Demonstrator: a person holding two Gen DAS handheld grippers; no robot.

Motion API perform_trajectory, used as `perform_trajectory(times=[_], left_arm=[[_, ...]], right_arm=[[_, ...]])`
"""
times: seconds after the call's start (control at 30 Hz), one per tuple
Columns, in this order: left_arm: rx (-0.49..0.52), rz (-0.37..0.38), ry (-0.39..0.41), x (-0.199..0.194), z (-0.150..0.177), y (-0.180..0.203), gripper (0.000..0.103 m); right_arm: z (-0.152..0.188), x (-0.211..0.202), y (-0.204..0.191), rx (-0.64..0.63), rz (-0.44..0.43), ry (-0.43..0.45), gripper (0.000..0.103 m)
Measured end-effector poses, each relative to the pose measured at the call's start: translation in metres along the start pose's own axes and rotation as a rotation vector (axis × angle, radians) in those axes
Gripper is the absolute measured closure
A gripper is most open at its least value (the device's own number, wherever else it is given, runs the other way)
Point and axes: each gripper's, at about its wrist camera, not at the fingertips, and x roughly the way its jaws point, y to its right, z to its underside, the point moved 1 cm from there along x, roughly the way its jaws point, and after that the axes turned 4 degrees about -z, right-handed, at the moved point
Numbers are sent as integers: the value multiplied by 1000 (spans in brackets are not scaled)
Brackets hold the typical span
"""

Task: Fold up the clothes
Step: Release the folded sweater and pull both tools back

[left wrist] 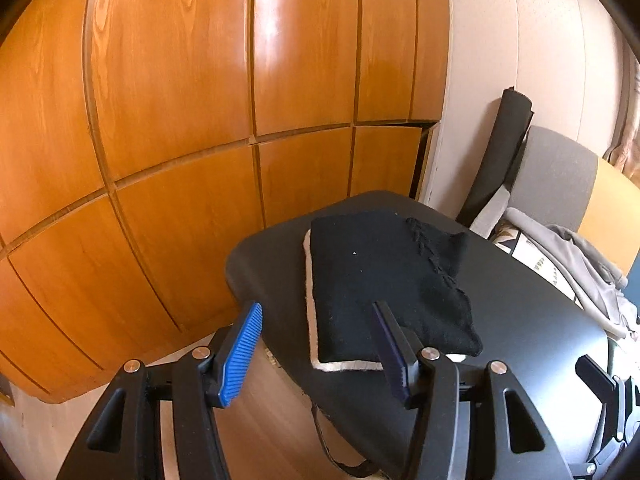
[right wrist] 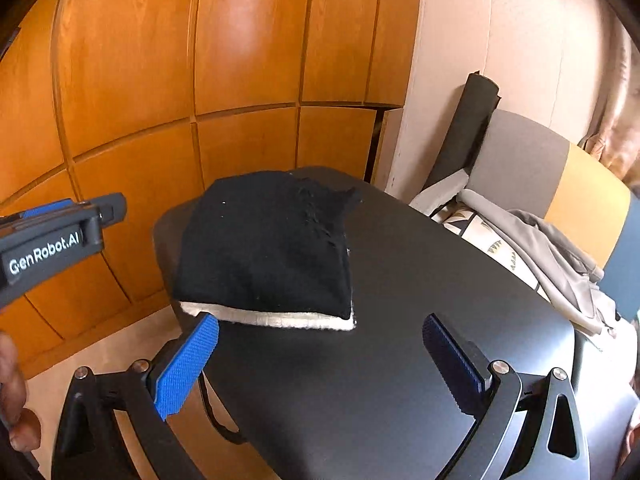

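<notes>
Glossy orange wood panels back a dark bench (right wrist: 400, 320) that carries a folded black garment (right wrist: 264, 248) with a white layer showing along its near and left edges; it lies toward the bench's far left corner. Both tools are spread with nothing between their pads: the left tool (left wrist: 316, 344) hovers over the garment's near edge, and the right tool (right wrist: 320, 364) hangs just short of that edge, above bare bench. A loose knitted flap at the garment's far right corner sticks out, so a careless pinch or drag could, by this reading, undo the fold or push the bundle toward the left edge. Grey clothes (right wrist: 560, 264) are heaped on a chair beyond the right edge. What hangs below the bench's near edge, perhaps a strap, is cut off.
</notes>
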Motion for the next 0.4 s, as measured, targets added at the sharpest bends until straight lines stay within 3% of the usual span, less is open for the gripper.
perform_trajectory(times=[0.4], left_arm=[[43, 14, 64, -15, 1, 13, 50]], right_arm=[[7, -9, 8, 32, 8, 7, 0]])
